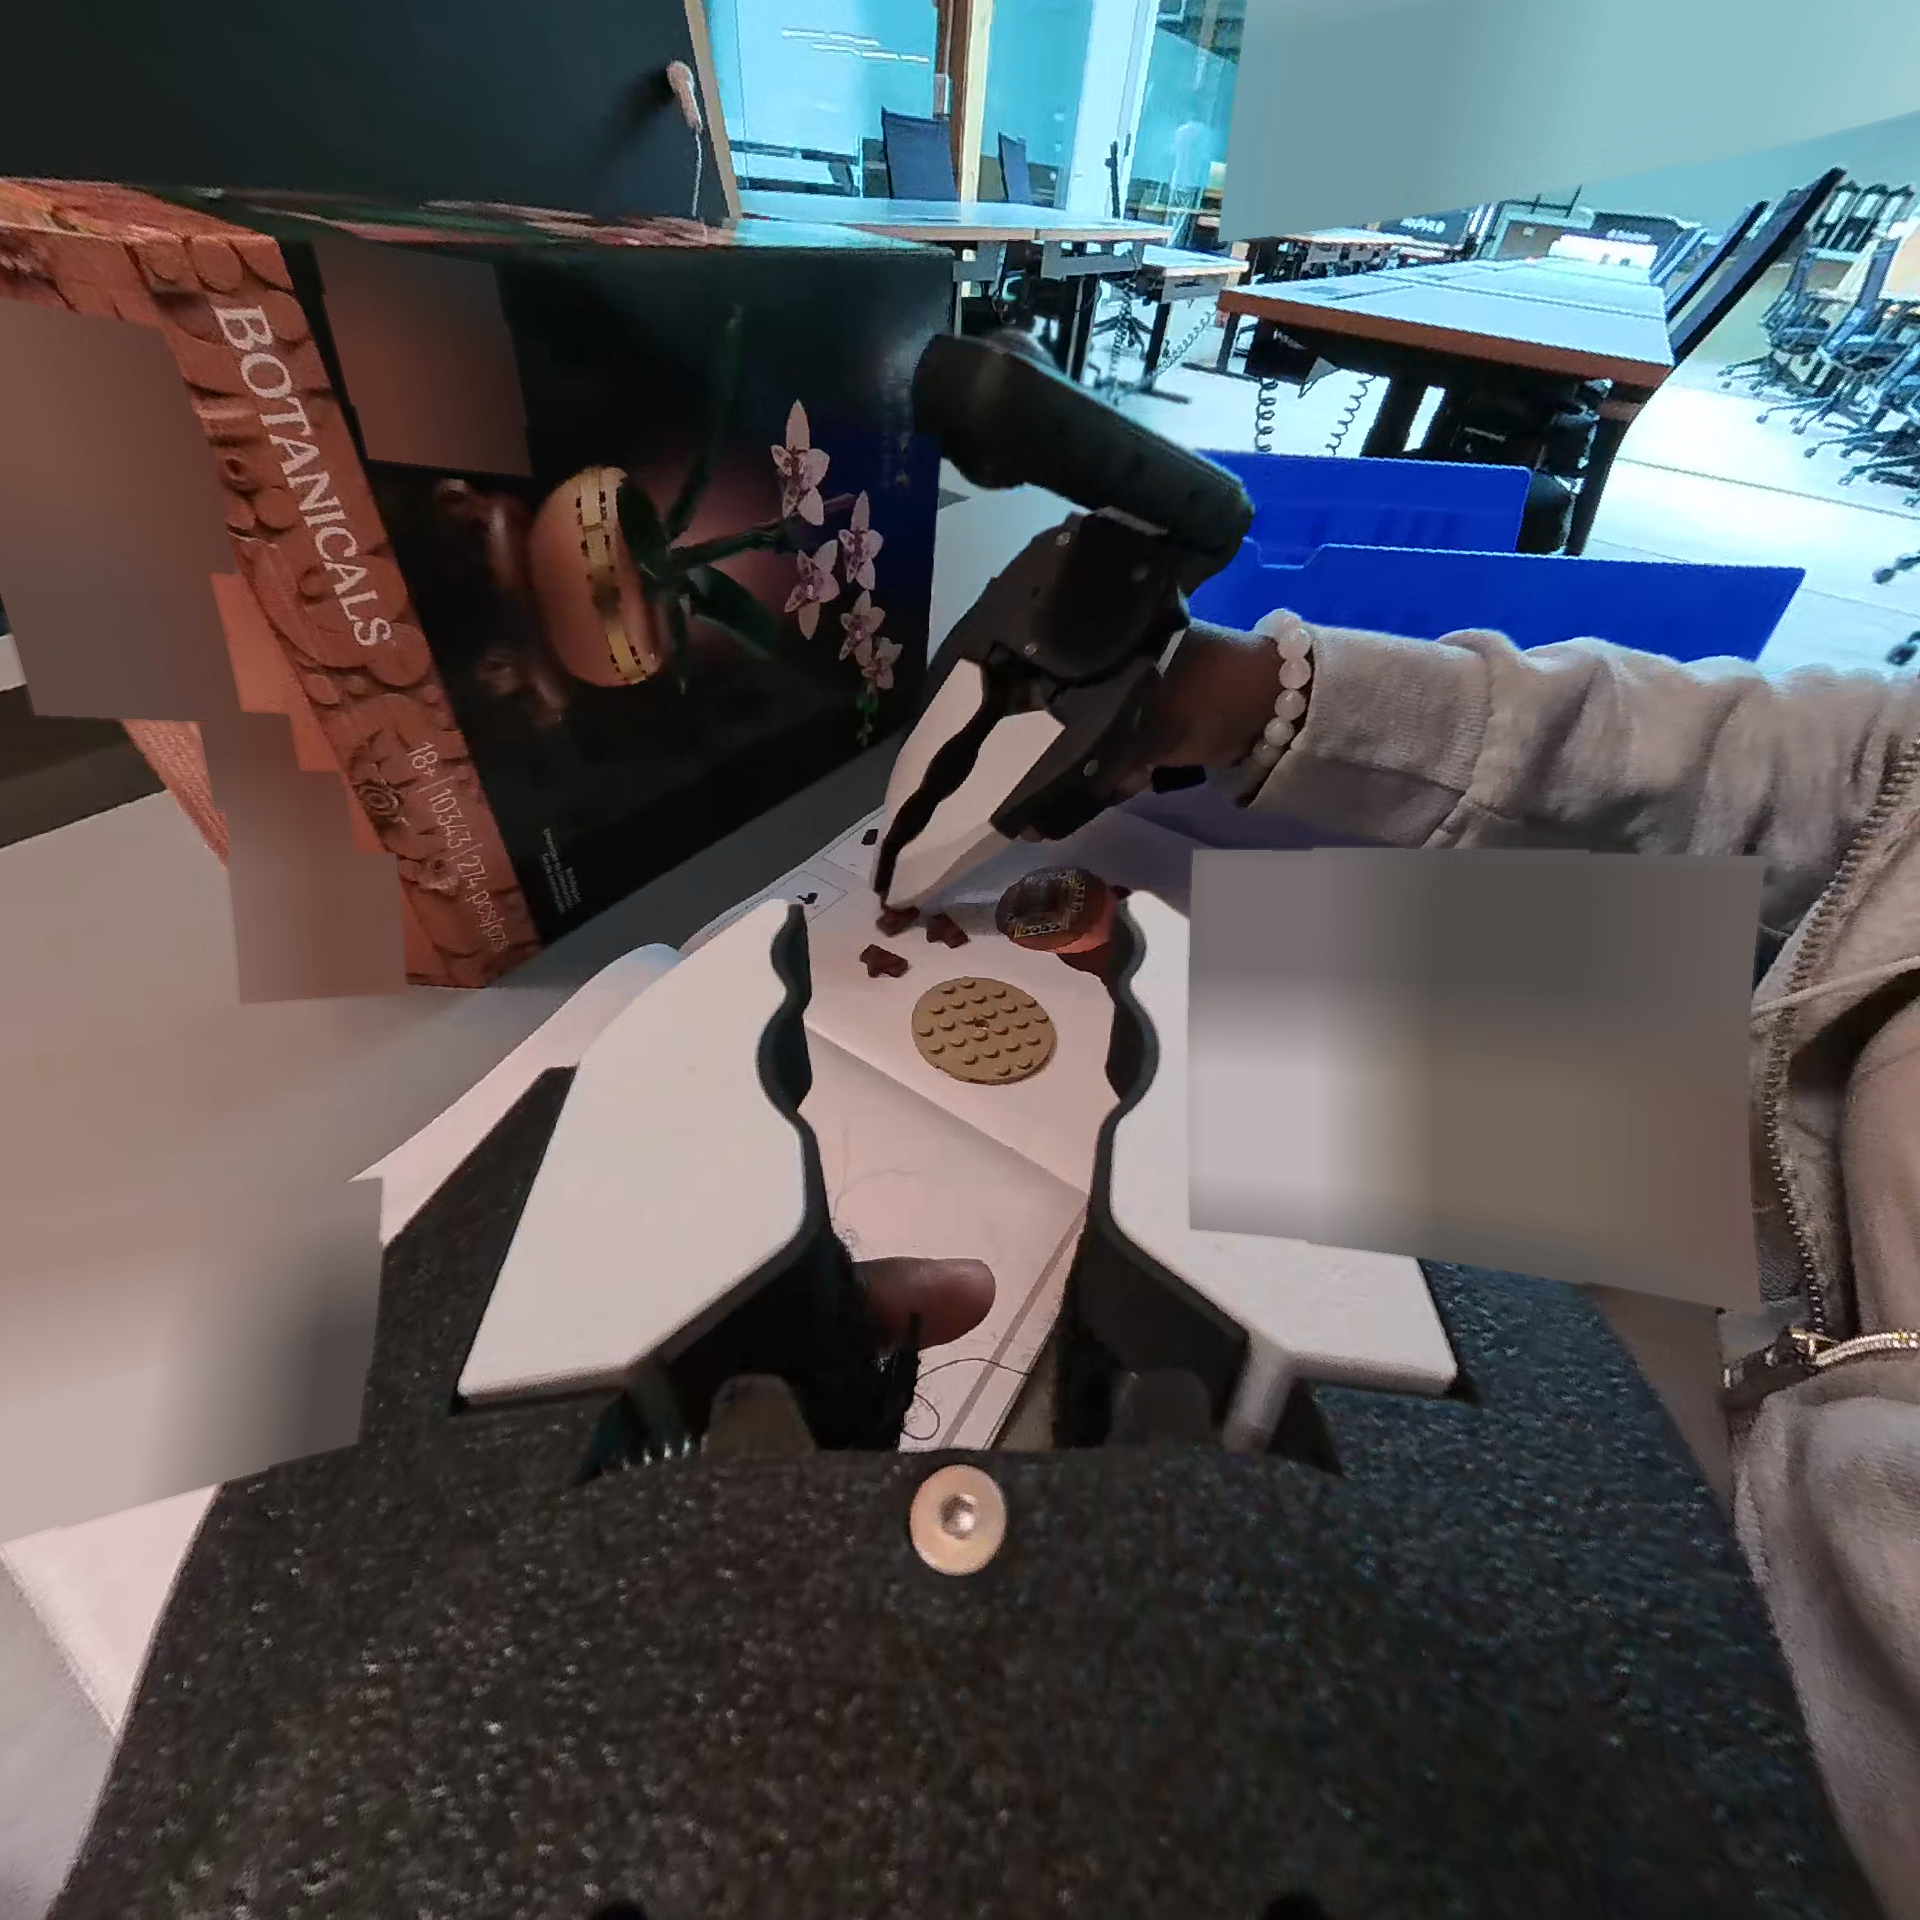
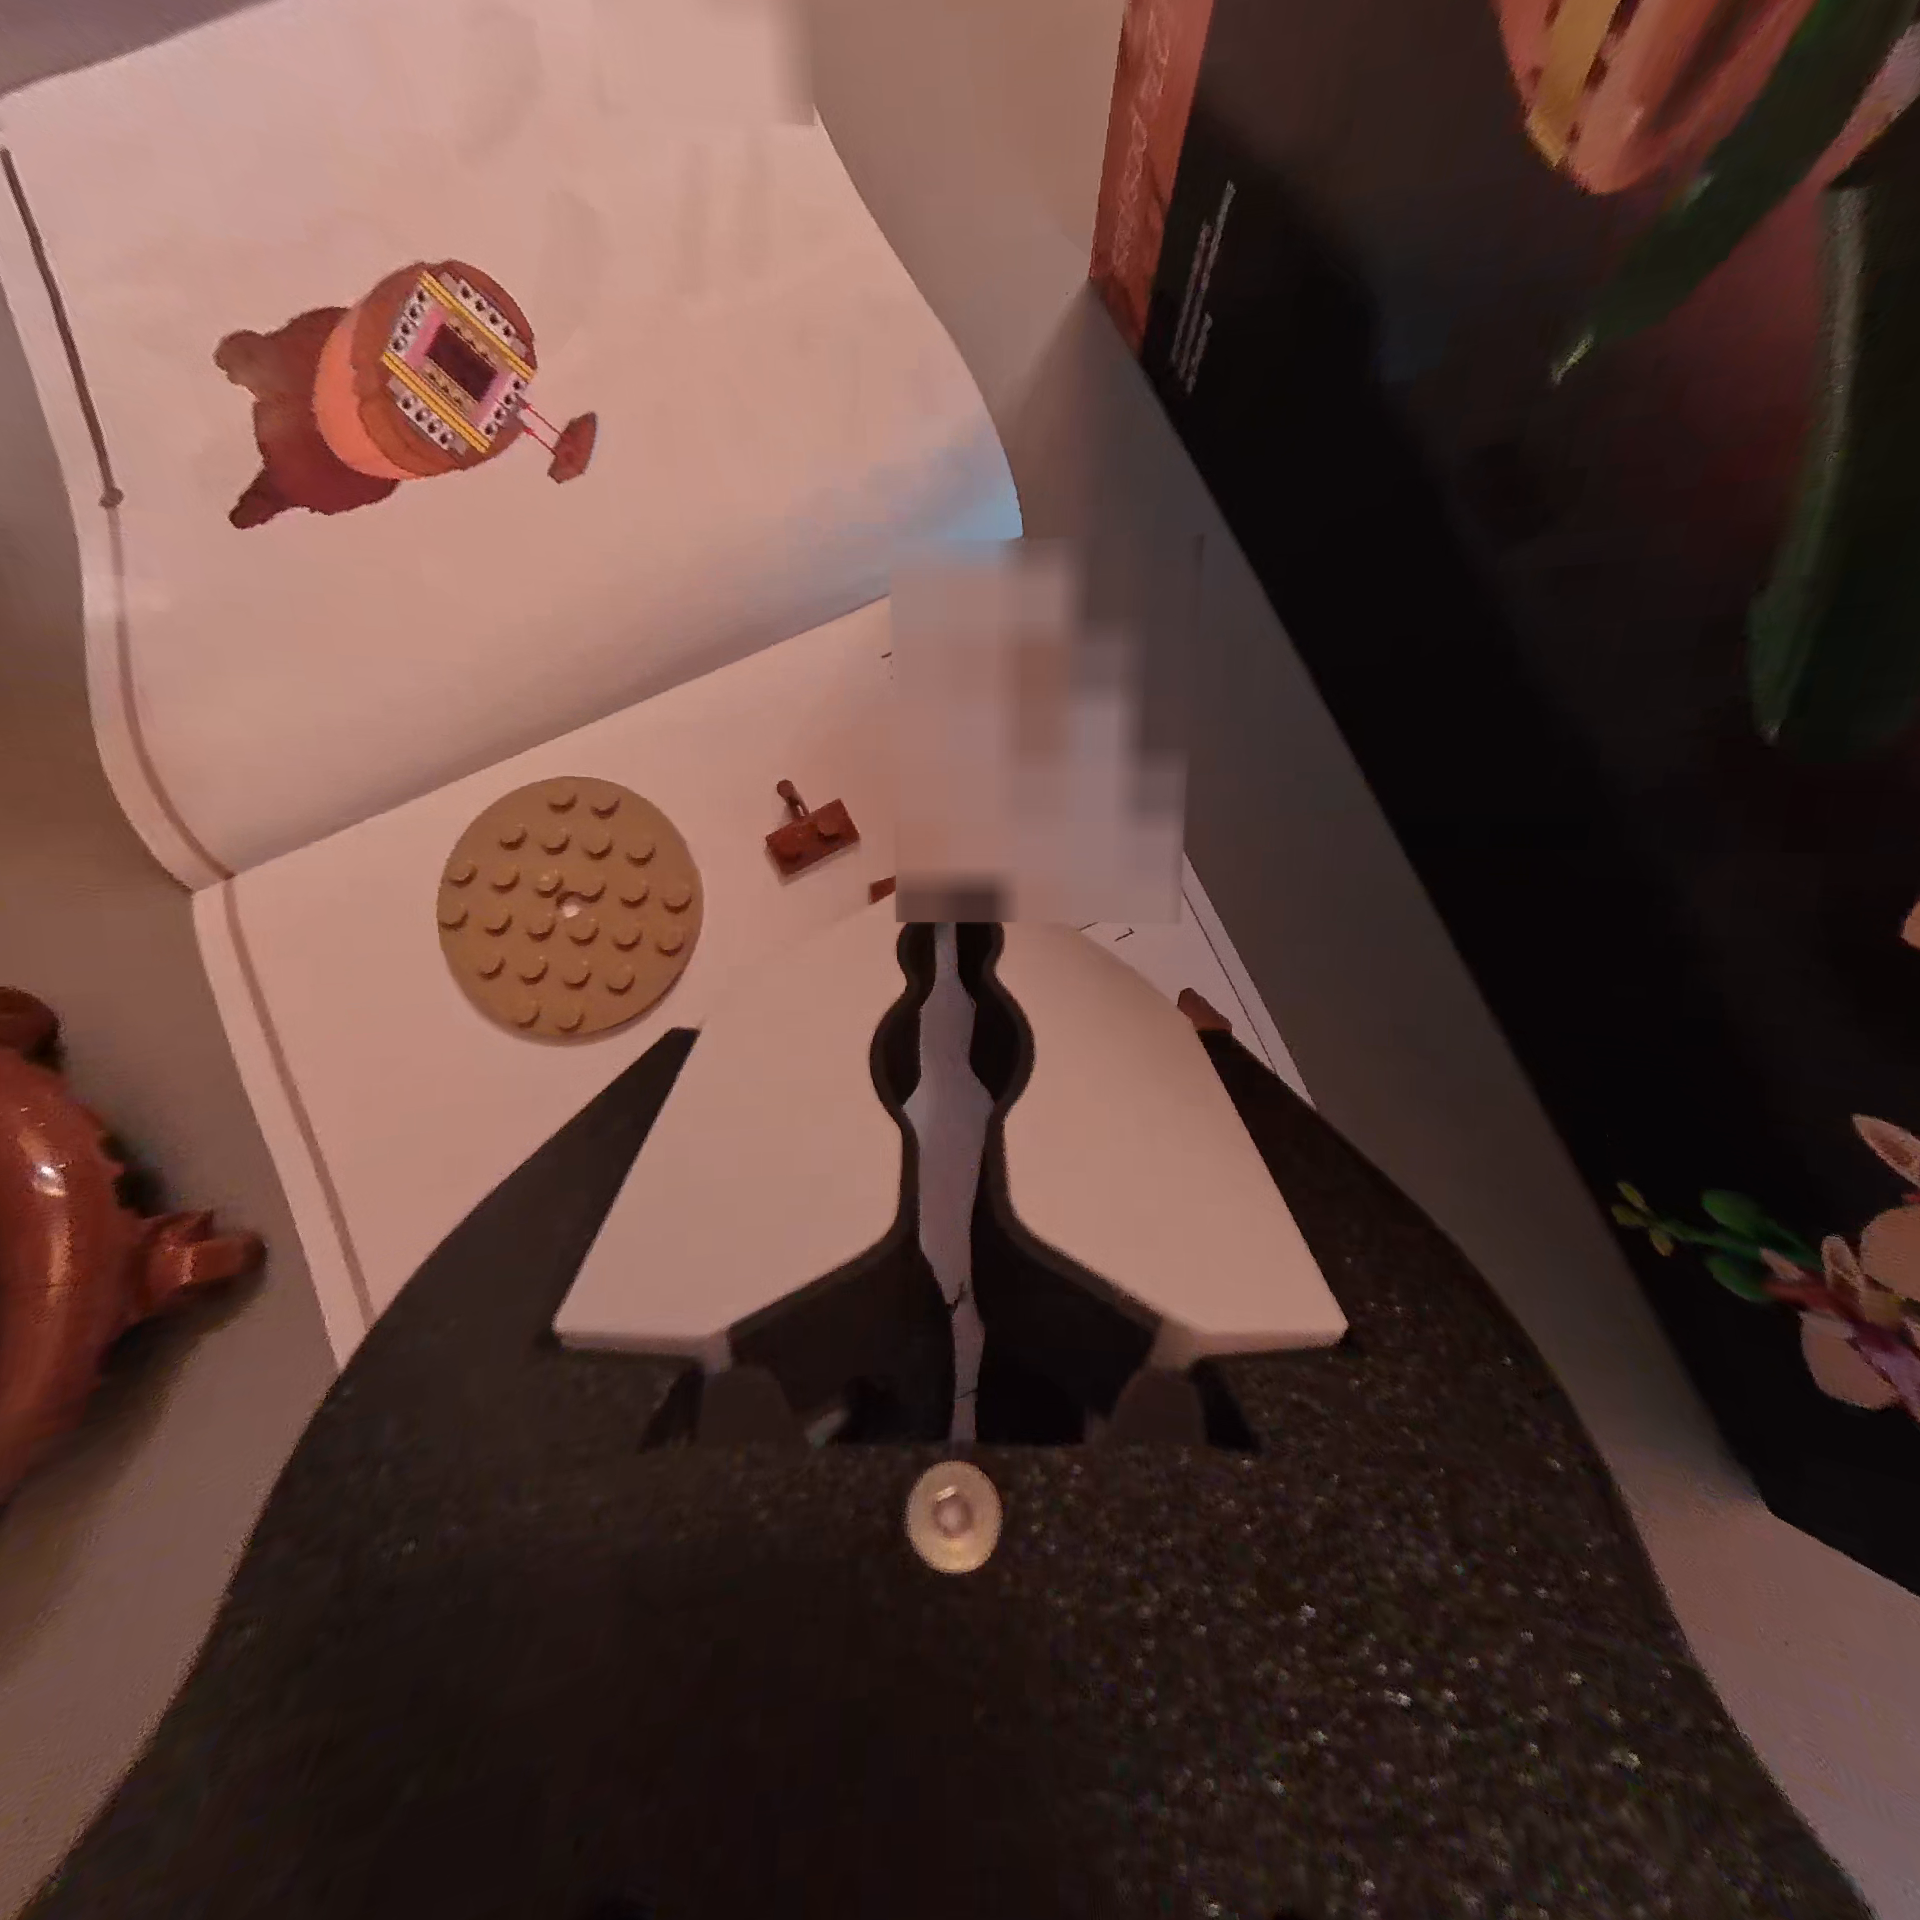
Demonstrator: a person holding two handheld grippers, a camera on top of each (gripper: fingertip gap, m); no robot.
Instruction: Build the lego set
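Over by the open white instruction booklet point(image 2: 436, 644) on the table, the dark cardboard set box point(image 1: 623, 582) with orchid artwork stands upright just left of it. The left gripper point(image 1: 956, 935) hovers above the near page, jaws spread wide with nothing between them. A round tan studded plate point(image 1: 982, 1034) lies flat on the page. Beyond it are small dark-brown lego pieces point(image 1: 883, 958), where the right gripper point(image 1: 896, 896) tips down, its jaws nearly together; whether it pinches a piece I cannot tell
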